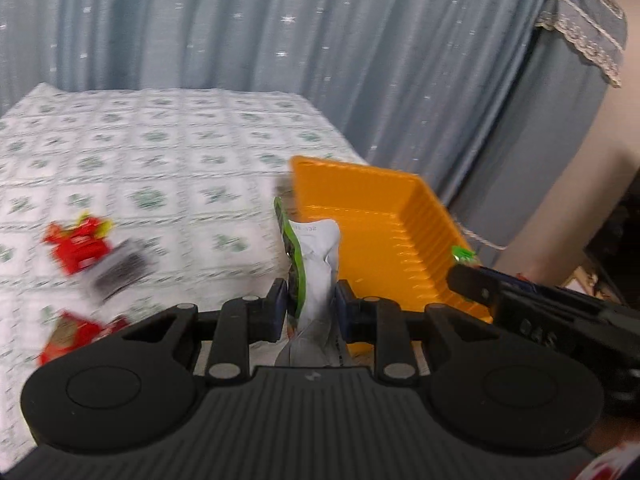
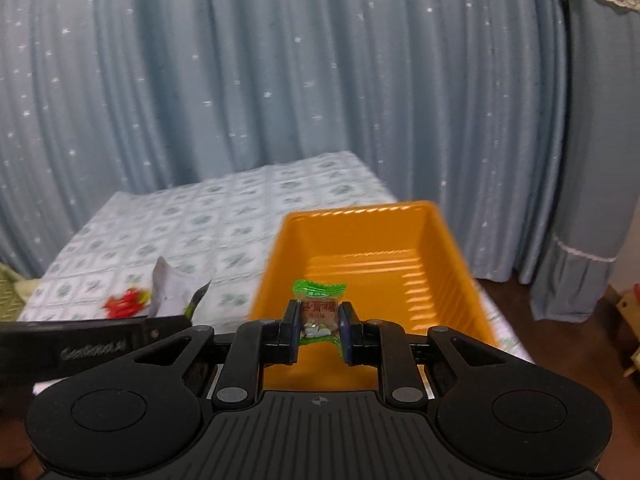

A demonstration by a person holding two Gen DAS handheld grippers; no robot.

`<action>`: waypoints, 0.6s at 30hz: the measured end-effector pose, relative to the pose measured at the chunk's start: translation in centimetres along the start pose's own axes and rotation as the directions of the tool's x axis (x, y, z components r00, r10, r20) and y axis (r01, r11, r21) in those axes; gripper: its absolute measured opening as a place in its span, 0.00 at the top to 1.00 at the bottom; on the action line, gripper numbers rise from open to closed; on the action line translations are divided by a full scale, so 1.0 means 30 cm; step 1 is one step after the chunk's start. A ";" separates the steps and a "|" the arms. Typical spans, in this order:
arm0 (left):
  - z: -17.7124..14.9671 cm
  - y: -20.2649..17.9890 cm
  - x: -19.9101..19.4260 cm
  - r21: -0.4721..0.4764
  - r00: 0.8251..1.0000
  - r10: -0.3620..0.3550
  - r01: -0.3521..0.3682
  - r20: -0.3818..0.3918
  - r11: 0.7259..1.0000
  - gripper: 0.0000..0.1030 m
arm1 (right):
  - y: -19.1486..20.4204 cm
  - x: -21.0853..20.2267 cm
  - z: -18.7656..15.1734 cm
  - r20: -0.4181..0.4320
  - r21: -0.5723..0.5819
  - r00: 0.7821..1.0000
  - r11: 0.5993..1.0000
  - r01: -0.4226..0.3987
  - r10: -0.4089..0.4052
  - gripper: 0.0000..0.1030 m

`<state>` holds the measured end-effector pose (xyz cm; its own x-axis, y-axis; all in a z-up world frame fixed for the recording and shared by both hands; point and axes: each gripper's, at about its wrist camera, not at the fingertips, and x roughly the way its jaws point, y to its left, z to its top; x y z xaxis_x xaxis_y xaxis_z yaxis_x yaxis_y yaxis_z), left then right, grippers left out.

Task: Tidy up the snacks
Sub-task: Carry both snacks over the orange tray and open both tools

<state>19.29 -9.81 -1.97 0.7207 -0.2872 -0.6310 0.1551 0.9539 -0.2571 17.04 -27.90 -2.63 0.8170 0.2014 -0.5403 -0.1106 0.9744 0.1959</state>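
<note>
Fingers of left gripper (image 1: 312, 304) clamp a green/white snack pouch (image 1: 316, 256), held upright just beside orange bin (image 1: 384, 216). Right gripper (image 2: 319, 326) fingers pinch a green-wrapped candy (image 2: 319, 308) over bin interior. Red snack packs (image 1: 78, 248) lie on patterned tablecloth (image 1: 160, 152), well left of bin.

Two matte black hand-held tools fill the lower frames. The left tool (image 1: 312, 304) and the right tool (image 2: 319, 334) share one build: a ribbed, dark grey central housing flanked by two rounded black lobes, each bearing a shallow circular disc. Angular black linkage bars with triangular cut-outs run forward, pinned by grey round-headed rivets. The inner finger pads (image 2: 293, 330) are dark blue. A small crosshair mark sits on the right housing; pale lettering, too blurred to read, runs along the left tool's side.
</note>
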 end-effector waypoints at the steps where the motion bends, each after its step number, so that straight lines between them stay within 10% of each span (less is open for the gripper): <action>1: 0.010 -0.016 0.019 0.003 1.000 -0.014 0.014 0.000 1.000 0.78 | -0.025 0.016 0.017 0.001 0.013 1.000 1.000 0.007 -0.008 0.81; 18: 0.049 -0.097 0.283 0.003 0.995 -0.086 0.086 -0.057 0.996 0.70 | -0.253 0.160 0.057 -0.056 0.119 0.996 0.990 0.069 -0.063 0.81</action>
<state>25.95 -14.89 -5.50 0.6650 -0.3728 -0.6471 0.2191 0.9258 -0.3082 22.78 -34.50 -5.30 0.7896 0.1450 -0.5963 0.0143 0.9671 0.2541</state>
